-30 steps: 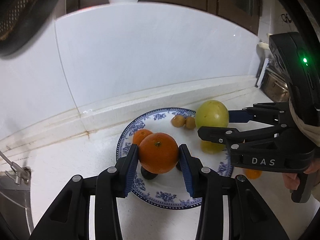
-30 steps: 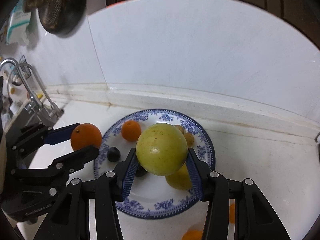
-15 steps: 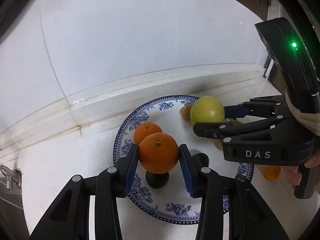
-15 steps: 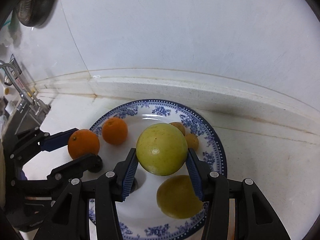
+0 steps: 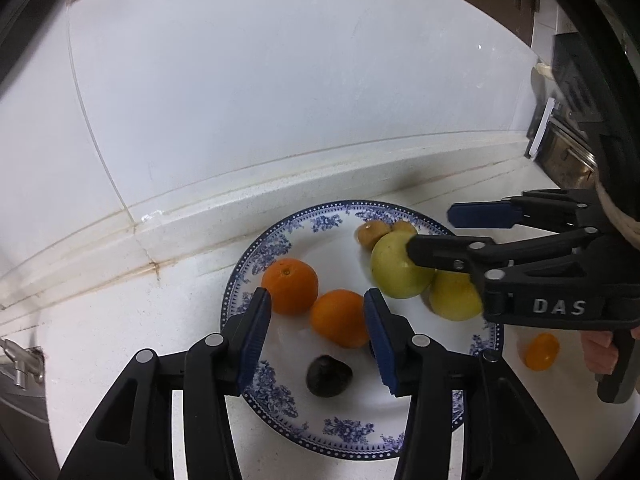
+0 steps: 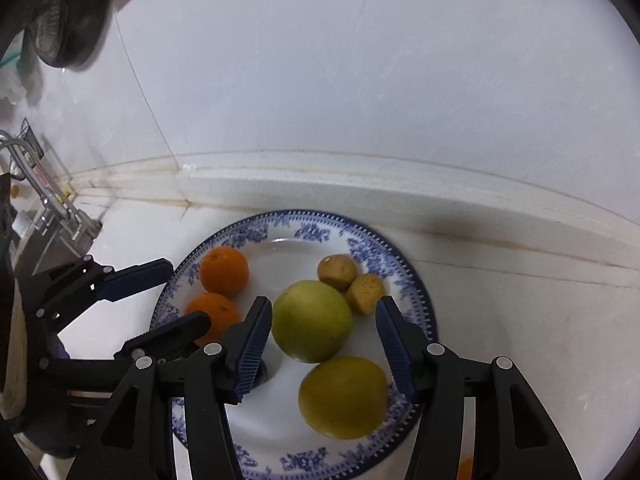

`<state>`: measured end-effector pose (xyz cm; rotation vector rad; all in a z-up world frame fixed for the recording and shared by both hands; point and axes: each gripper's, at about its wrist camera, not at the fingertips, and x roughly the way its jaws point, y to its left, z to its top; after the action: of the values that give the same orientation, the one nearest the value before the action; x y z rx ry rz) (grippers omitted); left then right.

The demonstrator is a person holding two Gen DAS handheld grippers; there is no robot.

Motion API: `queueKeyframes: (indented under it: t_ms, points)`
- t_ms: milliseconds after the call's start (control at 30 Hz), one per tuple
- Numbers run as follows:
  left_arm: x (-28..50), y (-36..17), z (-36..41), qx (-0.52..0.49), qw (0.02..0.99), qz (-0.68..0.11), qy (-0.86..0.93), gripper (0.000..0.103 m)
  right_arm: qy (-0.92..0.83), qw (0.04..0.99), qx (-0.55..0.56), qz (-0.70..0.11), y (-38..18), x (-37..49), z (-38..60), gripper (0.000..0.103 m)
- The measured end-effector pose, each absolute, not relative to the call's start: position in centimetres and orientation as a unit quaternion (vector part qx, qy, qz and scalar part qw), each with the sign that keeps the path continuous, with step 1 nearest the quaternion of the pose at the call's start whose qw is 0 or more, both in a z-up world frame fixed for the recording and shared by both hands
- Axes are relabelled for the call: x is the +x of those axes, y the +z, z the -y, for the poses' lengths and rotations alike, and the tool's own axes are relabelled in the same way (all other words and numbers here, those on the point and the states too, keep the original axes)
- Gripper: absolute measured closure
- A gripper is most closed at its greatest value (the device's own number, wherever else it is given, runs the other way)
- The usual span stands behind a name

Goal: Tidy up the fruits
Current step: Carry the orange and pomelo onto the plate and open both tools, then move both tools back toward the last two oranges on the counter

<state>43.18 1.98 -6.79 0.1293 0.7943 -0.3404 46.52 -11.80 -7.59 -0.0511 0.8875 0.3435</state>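
Blue-and-white plate (image 5: 280,396) sits on the white desk (image 5: 132,340), close against the raised ledge at the desk's back edge. On the plate: two oranges (image 5: 291,286) side by side on its left half, the nearer orange (image 5: 340,323) just in front of the left gripper (image 5: 318,336); a green apple (image 6: 312,320) near the middle with a yellower fruit (image 6: 344,396) touching it toward the plate's near rim; two small brown fruits (image 6: 337,272) together at the plate's far right; one dark fruit (image 5: 329,374) alone near the front. Left gripper's jaws spread wide, holding nothing, the nearer orange lying loose on the plate beside the right-hand blue pad. Right gripper (image 6: 320,344) likewise wide apart and empty, jaws straddling the green apple with a gap on each side. A small orange fruit (image 5: 541,351) lies off the plate on the desk, to its right. Faucet (image 6: 36,184) at the desk's far left.
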Motion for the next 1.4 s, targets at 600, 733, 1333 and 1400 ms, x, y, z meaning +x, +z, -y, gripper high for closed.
queueKeyframes:
  t_ms: [600,733,1333,1400]
  points:
    - [37.6,-1.1,-0.4,0.049,0.922,-0.351,-0.157,0.051,0.137,0.927,-0.019,-0.350,-1.9,38.3,14.9,0.048]
    - [35.8,0.3,0.4,0.055,0.927,-0.333,-0.162,0.049,0.131,0.933,-0.011,-0.336,-0.6,36.5,16.0,0.048]
    - [29.6,2.3,5.7,0.058,0.934,-0.301,-0.183,0.044,0.111,0.951,-0.013,-0.290,2.2,29.2,21.6,0.048]
    - [29.1,2.0,6.5,0.060,0.933,-0.300,-0.187,0.044,0.105,0.951,-0.015,-0.290,2.0,28.5,22.4,0.048]
